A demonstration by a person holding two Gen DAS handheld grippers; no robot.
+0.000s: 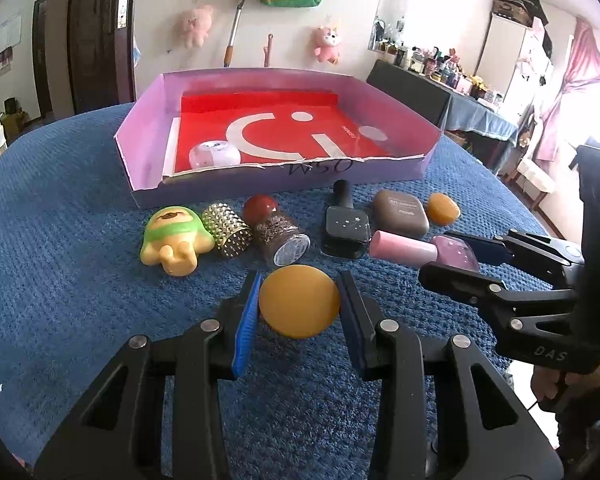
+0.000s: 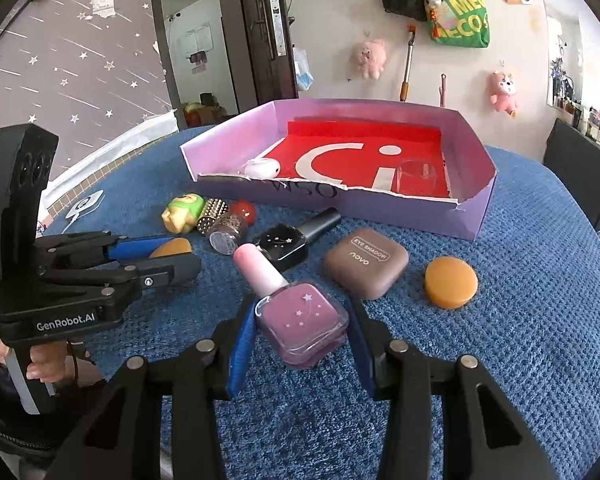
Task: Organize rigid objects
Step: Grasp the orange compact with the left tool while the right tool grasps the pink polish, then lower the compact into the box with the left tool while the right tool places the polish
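Left wrist: purple box (image 1: 400, 170) holds white round case (image 1: 215, 154).

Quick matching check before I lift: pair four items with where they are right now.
Items:
1. pink polish bottle
2. white round case
3. eye shadow compact
4. yellow disc

Places:
A. inside the box
B. between the left gripper pads
C. on the blue cloth, ungripped
D. between the right gripper pads

Pairs: 1-D, 2-A, 3-C, 4-B

Black hand-held gripper (image 1: 299, 308); blue pads (image 1: 246, 326); silver screws (image 1: 210, 325); white lettering.
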